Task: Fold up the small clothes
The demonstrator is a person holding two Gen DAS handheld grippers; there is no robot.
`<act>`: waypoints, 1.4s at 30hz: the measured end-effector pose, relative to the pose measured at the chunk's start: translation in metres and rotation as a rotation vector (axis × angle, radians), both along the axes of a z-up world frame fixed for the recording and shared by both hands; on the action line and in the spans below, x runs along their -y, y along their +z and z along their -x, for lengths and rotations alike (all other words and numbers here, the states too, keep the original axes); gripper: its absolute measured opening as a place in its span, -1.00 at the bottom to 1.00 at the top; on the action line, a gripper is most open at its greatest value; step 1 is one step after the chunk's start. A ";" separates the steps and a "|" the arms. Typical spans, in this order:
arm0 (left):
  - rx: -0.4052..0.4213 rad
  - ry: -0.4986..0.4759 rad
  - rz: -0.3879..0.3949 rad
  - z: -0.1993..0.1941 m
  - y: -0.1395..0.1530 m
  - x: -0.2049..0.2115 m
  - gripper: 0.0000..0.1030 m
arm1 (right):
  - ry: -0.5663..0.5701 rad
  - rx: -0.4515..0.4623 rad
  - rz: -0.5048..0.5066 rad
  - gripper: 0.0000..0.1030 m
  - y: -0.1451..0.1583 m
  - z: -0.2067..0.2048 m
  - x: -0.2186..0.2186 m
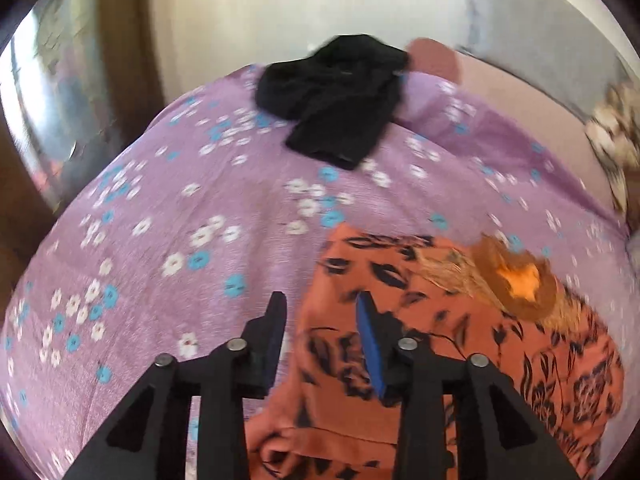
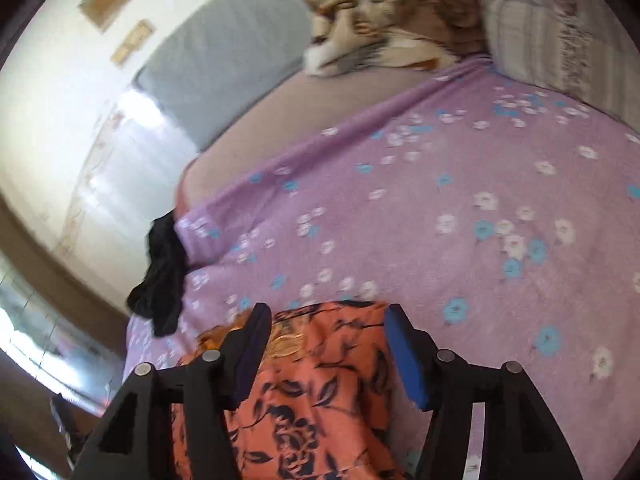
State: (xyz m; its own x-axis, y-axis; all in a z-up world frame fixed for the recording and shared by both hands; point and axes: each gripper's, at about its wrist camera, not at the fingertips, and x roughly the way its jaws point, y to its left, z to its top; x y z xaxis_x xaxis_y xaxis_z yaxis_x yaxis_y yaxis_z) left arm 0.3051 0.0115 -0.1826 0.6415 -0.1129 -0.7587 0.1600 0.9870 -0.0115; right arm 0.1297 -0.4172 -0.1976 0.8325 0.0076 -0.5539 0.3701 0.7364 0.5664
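An orange garment with a dark floral print (image 1: 460, 344) lies on a purple flowered bedsheet (image 1: 192, 216). It also shows in the right wrist view (image 2: 320, 392). My left gripper (image 1: 322, 316) is open, just above the garment's left edge. My right gripper (image 2: 326, 320) is open, over the garment's far end. A black garment (image 1: 340, 96) lies crumpled at the far edge of the sheet; in the right wrist view it (image 2: 164, 276) sits at the left. Both views are blurred.
A crumpled brown and cream blanket (image 2: 384, 12) and a striped pillow (image 2: 560, 36) lie at the far end of the bed. A grey cushion (image 2: 224, 60) leans on the white wall. The bed drops off beyond the black garment.
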 end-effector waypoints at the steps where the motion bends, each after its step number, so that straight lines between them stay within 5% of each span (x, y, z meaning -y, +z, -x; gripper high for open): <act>1: 0.000 -0.038 -0.031 0.003 -0.002 0.011 -0.04 | 0.048 -0.016 0.017 0.21 -0.002 -0.007 -0.011; 3: -0.017 -0.090 -0.113 0.005 -0.013 0.033 0.27 | 0.144 -0.062 0.057 0.16 -0.007 -0.019 -0.028; 7: -0.141 -0.083 -0.308 -0.007 -0.057 0.047 0.38 | 0.227 -0.316 0.082 -0.15 -0.053 -0.038 -0.044; 10: -0.127 -0.042 -0.287 -0.011 -0.048 0.038 0.47 | 0.226 -0.314 0.088 -0.34 -0.056 -0.037 -0.041; 17: -0.079 -0.061 -0.121 -0.002 -0.025 0.034 0.47 | 0.298 -0.156 0.175 -0.27 -0.024 -0.031 -0.070; 21: -0.133 -0.090 -0.227 -0.004 -0.046 0.052 0.51 | 0.366 -0.334 0.113 -0.26 -0.063 -0.050 -0.082; 24: -0.123 -0.096 -0.286 -0.001 -0.054 0.058 0.59 | 0.380 -0.308 0.168 -0.26 -0.053 -0.049 -0.089; 31: -0.079 -0.067 -0.263 0.025 -0.033 0.033 0.60 | 0.412 -0.233 0.047 -0.03 -0.041 -0.015 -0.085; 39: -0.081 0.075 -0.194 0.110 -0.026 -0.052 0.60 | 0.518 -0.197 0.014 0.08 -0.051 0.069 -0.121; 42: -0.104 0.092 -0.228 0.150 -0.039 -0.069 0.60 | 0.511 -0.194 0.050 0.09 -0.062 0.097 -0.138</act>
